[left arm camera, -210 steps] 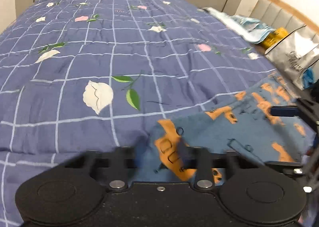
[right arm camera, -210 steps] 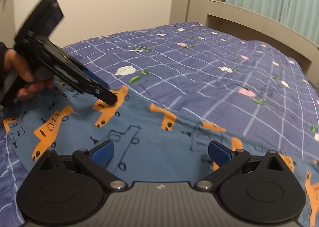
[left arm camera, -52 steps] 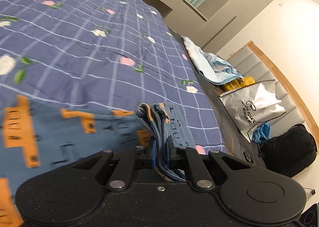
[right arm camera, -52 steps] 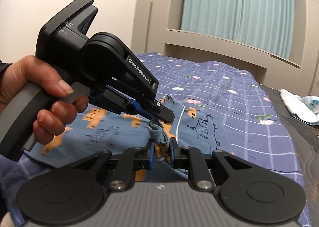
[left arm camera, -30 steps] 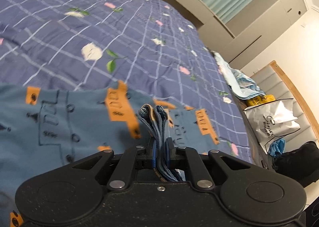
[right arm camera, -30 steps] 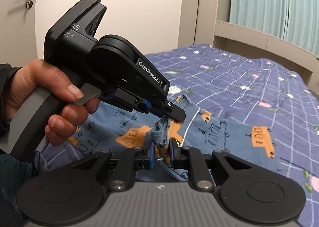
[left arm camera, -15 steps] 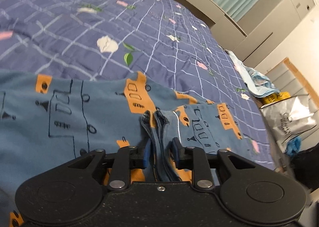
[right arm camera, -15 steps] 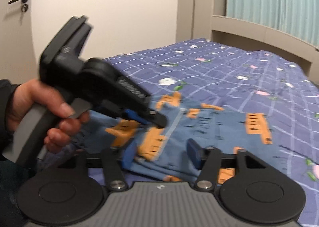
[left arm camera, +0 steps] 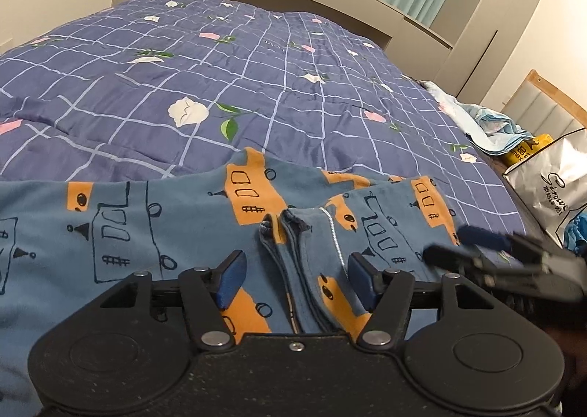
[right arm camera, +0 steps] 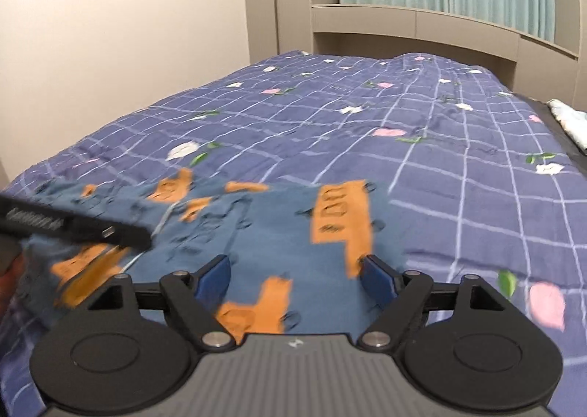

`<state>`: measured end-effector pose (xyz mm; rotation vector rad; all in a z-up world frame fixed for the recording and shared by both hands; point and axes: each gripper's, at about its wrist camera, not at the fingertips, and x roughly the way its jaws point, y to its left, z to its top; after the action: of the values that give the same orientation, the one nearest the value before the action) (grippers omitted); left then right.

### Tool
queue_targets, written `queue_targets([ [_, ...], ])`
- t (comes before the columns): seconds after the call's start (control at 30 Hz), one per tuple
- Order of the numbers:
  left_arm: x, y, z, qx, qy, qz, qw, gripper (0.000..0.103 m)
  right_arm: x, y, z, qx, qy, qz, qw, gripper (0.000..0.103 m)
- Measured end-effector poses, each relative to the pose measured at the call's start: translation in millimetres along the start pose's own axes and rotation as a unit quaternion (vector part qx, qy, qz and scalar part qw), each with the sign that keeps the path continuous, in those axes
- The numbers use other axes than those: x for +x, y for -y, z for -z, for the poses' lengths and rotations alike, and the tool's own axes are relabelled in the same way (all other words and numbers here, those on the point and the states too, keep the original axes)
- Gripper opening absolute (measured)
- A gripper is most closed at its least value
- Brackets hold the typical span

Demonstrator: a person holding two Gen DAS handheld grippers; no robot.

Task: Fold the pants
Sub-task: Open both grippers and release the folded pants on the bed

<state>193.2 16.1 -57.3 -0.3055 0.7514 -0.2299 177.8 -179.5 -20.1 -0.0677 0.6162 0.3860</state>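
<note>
The blue pants (left arm camera: 121, 226) with orange vehicle prints lie on the bed, folded over so a bunched hem edge (left arm camera: 282, 233) rests on top. My left gripper (left arm camera: 295, 275) is open, its blue pads either side of that edge, not gripping it. My right gripper (right arm camera: 295, 279) is open just above the folded pants (right arm camera: 279, 233); it also shows at the right of the left wrist view (left arm camera: 477, 244). The left gripper's finger shows blurred at the left of the right wrist view (right arm camera: 73, 228).
The purple checked floral quilt (left arm camera: 256, 61) covers the bed. A headboard shelf (right arm camera: 422, 21) stands at the far end. A silver bag (left arm camera: 550, 182), a yellow packet (left arm camera: 524, 153) and light blue cloth (left arm camera: 488, 123) lie at the right side.
Both grippers carried the pinched pants edge over and laid it down on the pants. Both have opened and let go; the right gripper has pulled back slightly.
</note>
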Motion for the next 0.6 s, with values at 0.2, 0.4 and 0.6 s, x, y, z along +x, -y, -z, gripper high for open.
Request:
queue_targets([
  [0.2,-11.0,5.9,8.1,0.017,-0.001,-0.024,0.9996,0.082,13.7,2.0,-6.9,-0.003,-0.006,0.034,0.999,0.084],
  [0.4,-39.1,2.2,24.1,0.035,0.001,-0.05,0.9981,0.09,-2.4,-35.5,6.9,-0.044,0.001,0.053,0.998,0.091],
  [0.6,-83.5,-12.3,35.9,0.01,0.029,-0.06,0.9977,0.098,-17.6,-59.1,17.4,-0.042,0.013,0.058,0.997,0.099],
])
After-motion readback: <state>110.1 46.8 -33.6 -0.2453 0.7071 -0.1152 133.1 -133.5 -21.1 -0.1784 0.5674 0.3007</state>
